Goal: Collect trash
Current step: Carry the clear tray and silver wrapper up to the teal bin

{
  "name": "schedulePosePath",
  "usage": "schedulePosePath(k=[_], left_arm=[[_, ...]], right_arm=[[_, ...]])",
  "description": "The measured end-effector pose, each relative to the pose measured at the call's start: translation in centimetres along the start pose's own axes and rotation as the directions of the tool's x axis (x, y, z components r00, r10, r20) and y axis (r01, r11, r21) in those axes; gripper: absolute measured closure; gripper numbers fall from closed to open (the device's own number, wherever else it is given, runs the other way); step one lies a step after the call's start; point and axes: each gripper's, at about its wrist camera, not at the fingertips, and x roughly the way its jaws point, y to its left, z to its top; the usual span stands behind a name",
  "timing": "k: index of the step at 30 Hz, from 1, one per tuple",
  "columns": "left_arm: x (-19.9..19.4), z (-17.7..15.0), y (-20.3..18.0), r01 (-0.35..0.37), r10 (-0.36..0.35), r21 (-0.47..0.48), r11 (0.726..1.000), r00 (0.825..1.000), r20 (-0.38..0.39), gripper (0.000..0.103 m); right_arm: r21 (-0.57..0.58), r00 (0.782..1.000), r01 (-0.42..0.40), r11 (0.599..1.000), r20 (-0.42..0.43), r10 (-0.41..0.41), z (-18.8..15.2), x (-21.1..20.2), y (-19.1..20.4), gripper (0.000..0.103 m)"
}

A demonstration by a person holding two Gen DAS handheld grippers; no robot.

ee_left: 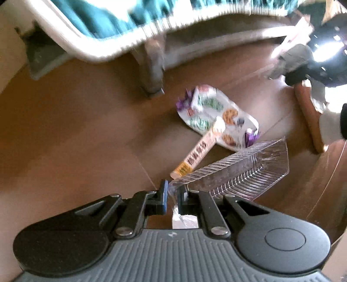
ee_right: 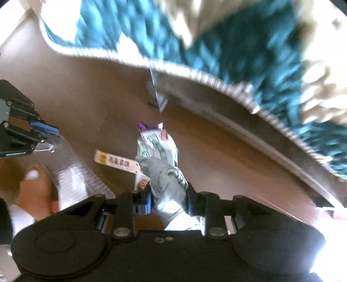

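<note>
left wrist view: your left gripper (ee_left: 172, 196) points steeply down at a brown floor (ee_left: 76, 134), and its jaws are pinched nearly together on the thin rim of a clear ribbed plastic tray (ee_left: 236, 173). the tray hangs off to the right of the blue pads, tilted, clear of the floor. below and beyond it on the floor lie a white snack wrapper (ee_left: 216, 117) printed with biscuits and purple ends, and a long narrow pale packet (ee_left: 195, 158) with dark lettering that lies across the wrapper's near edge. a sofa leg (ee_left: 151, 71) stands on the floor just beyond the wrapper, under a white-edged seat with a teal throw (ee_left: 97, 17). everything past the gripper is smeared by motion blur.

right wrist view: your right gripper (ee_right: 168, 200) also points down, and its jaws stand narrow, closed on a crumpled silver-grey foil bag (ee_right: 167, 184) that bulges out above and below the pads. past it you see the same white snack wrapper (ee_right: 156, 145) and the long packet (ee_right: 117, 161) on the floor. your left gripper (ee_right: 43, 130) shows at the left edge with the clear tray (ee_right: 71, 171) hanging below it. a foot in a sandal shows at lower left, too blurred to tell more.
</note>
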Motion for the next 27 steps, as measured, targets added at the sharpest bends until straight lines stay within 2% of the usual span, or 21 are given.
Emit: schedulePosePath(k=[6, 11, 14, 18, 22, 27], left_arm=[[-10.0, 2.3, 0.3, -0.025, 0.025, -0.004, 1.000, 0.992, 0.121, 0.095], [-18.5, 3.3, -0.9, -0.061, 0.062, -0.013, 0.998, 0.971, 0.233, 0.094], [-23.5, 3.8, -1.9, -0.080, 0.087, -0.037, 0.996, 0.950, 0.301, 0.094], [-29.3, 4.3, -3.5, -0.106, 0.126, -0.074, 0.992, 0.920, 0.371, 0.094], [-34.9, 5.0, -4.7, -0.144, 0.166, -0.083, 0.986, 0.893, 0.419, 0.094], [-42.2, 6.5, -6.3, -0.193, 0.220, -0.107, 0.975, 0.837, 0.501, 0.094]], right_arm=[[0.018, 0.991, -0.009, 1.000, 0.133, 0.006, 1.2, -10.6, 0.9, 0.076], [0.020, 0.973, 0.000, 1.000, 0.232, -0.005, 1.3, -19.3, 1.8, 0.076], [0.000, 0.954, 0.029, 1.000, 0.299, -0.028, 1.2, -23.8, 2.3, 0.076], [0.002, 0.910, 0.069, 0.998, 0.409, -0.064, 1.4, -30.4, 2.9, 0.076], [0.019, 0.856, 0.103, 0.995, 0.508, -0.098, 1.6, -36.6, 2.9, 0.076], [0.055, 0.772, 0.146, 0.988, 0.619, -0.148, 2.7, -43.6, 2.0, 0.076]])
